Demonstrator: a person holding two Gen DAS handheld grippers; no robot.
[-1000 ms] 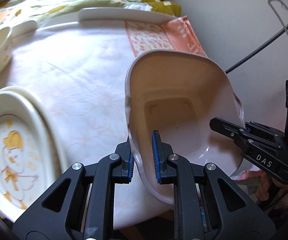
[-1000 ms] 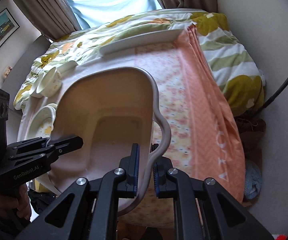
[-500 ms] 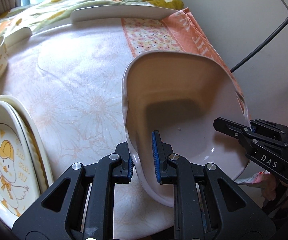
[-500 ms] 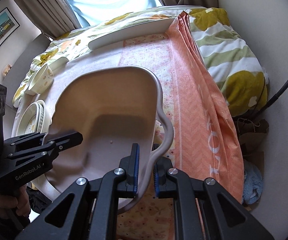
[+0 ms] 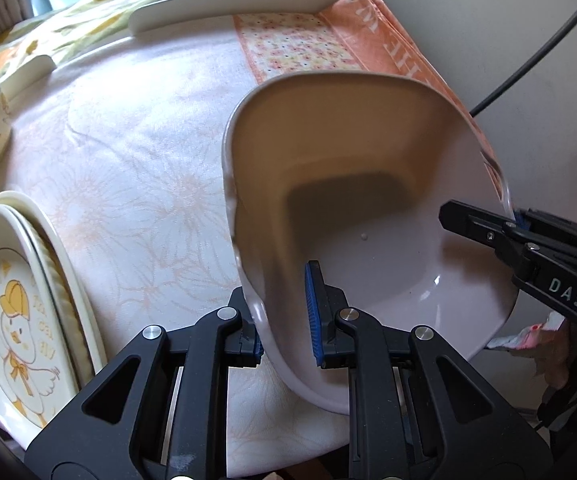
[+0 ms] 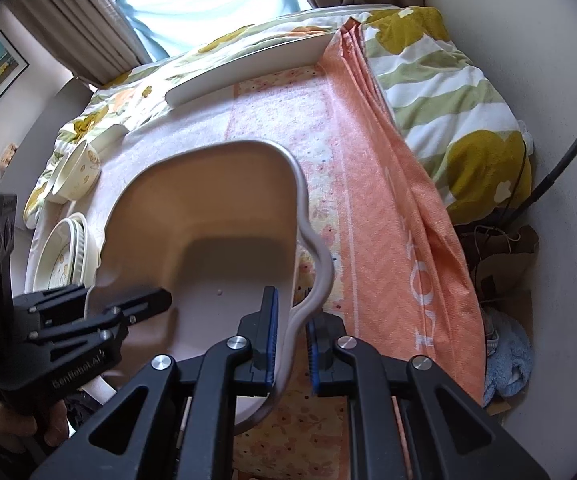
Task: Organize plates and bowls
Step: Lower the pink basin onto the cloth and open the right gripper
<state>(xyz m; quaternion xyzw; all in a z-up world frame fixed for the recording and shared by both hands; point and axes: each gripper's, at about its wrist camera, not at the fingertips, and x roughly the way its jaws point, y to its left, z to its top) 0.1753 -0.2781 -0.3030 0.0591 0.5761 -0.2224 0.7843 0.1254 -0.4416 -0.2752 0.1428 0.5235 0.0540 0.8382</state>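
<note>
1. While both hand-held grippers carry the big bowl (image 5: 368, 208) low over the bed (image 5: 128, 168), set it down level.
2. Left hand-held gripper (image 5: 288, 316) pinches the bowl's near rim, jaws nearly together.
3. Right hand-held gripper (image 6: 291, 346) has just been opening; the wavy rim sits between its jaws with a gap at the outer pad, so I judge its hold loose.
4. Let the bowl rest fully on the cloth before freeing the left side.
5. Land it clear of the plates (image 5: 20, 304), which lie left of the bowl.
</note>
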